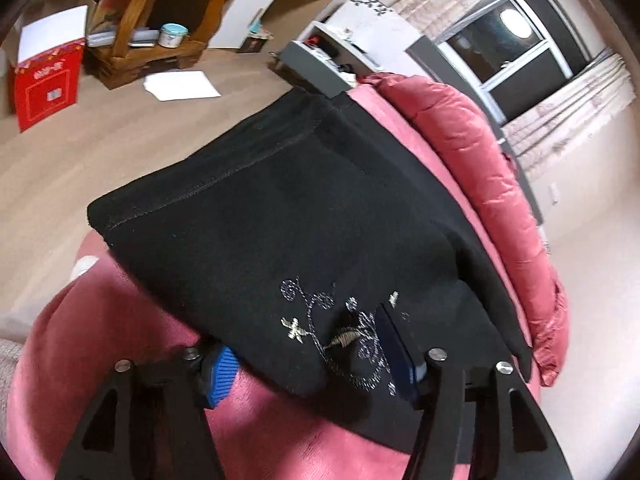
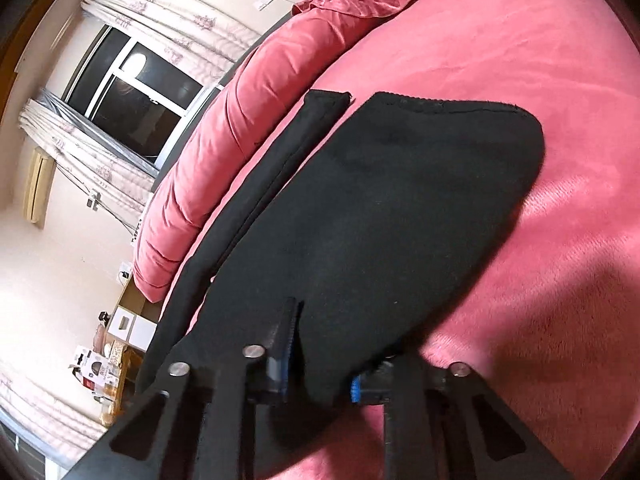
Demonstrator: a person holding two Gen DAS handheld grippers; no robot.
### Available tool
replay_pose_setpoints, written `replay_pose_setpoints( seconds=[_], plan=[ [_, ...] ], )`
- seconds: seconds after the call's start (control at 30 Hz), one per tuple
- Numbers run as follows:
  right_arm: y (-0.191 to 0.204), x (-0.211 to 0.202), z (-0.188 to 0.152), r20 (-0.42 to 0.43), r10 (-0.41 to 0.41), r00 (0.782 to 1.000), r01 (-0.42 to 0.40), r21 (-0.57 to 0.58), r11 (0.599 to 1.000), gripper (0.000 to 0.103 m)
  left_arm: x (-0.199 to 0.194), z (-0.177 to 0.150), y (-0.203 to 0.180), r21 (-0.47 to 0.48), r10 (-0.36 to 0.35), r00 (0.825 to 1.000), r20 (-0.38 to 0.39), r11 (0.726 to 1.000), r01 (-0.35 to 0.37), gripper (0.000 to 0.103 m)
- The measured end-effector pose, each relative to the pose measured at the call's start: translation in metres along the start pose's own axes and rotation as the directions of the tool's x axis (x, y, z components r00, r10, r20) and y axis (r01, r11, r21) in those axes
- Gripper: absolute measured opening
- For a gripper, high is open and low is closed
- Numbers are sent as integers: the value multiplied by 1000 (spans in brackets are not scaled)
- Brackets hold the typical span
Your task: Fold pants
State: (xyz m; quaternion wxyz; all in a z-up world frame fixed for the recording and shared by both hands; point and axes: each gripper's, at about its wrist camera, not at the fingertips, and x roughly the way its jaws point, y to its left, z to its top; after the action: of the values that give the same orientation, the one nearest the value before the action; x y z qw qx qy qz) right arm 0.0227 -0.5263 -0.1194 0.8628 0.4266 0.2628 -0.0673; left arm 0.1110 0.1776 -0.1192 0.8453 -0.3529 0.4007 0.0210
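Observation:
Black pants (image 1: 280, 208) lie folded on a pink bed cover (image 1: 100, 320), with silver embroidery (image 1: 340, 332) at the near corner. My left gripper (image 1: 308, 364) straddles that embroidered corner with its blue pads (image 1: 222, 376) wide apart; one pad rests on the cloth, the other sits at the cloth's edge, and it stands open. In the right wrist view the pants (image 2: 380, 208) stretch away toward a hemmed edge. My right gripper (image 2: 320, 376) is shut on a bunched near edge of the black cloth, which is pinched between its pads (image 2: 282, 360).
A rolled pink quilt (image 1: 480, 152) runs along the far side of the bed, with a window (image 1: 512, 60) and curtains behind it. Beyond the bed's edge are wooden floor, a red box (image 1: 48, 84), a wooden shelf unit (image 1: 160, 20) and white papers (image 1: 180, 84).

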Motion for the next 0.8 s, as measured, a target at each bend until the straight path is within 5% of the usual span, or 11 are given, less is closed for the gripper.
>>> replay_pose_setpoints(
  seconds=[0.07,0.2,0.47,0.8],
  plan=[
    [4,-2,1,-4,-24,1000,24,-20,1000,16,2,1,-3,19,98,995,3,995,-98,25],
    [14,-13,10,7,-66,998,66,-47,997,10,-4,7,-3,51,86,996,-33,995,-84,10],
    [45,-52,25,38,-106,994,110,-115,987,8,-49,-2,-22,155,32,999,-42,988,-25,7],
    [14,-109,17,52,-200,978,204,-106,973,8,-96,-58,-5,184,103,981,-166,980,-72,7]
  ],
)
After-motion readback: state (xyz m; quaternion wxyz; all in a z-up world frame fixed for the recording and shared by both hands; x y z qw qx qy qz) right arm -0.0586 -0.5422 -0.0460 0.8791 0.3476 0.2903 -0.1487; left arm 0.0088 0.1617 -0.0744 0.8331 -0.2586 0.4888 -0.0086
